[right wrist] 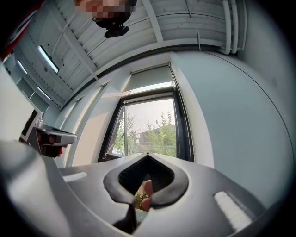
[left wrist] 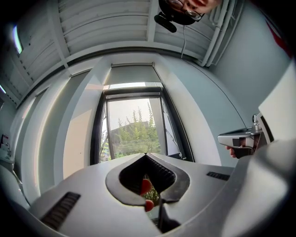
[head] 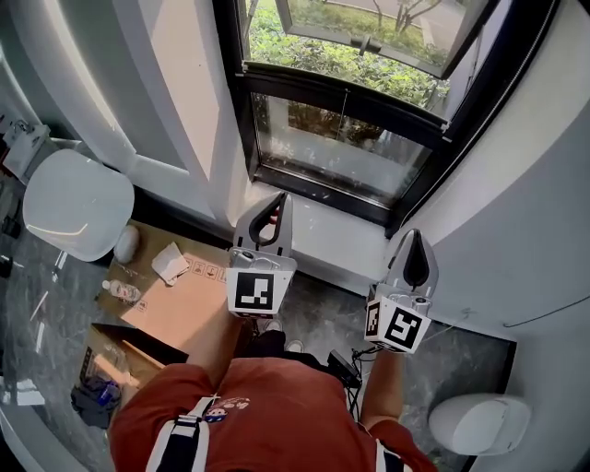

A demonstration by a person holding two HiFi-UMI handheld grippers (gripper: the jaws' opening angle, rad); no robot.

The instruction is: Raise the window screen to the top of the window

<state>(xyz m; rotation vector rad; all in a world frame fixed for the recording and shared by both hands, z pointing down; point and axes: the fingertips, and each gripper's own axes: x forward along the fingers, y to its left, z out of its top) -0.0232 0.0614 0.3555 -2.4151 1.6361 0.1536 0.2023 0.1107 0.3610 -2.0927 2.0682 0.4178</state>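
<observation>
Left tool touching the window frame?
Apart. Left gripper view: the left tool is shut on nothing, and the window frame stands well ahead of it.

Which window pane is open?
The upper pane: it's tilted outward above the shrubs, while the lower pane sits flush and shut.

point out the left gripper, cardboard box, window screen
left gripper (head: 280, 199), head view, shut jaw tips
cardboard box (head: 189, 304), head view, top face
window screen (left wrist: 132, 74), left gripper view, grey panel's middle
</observation>
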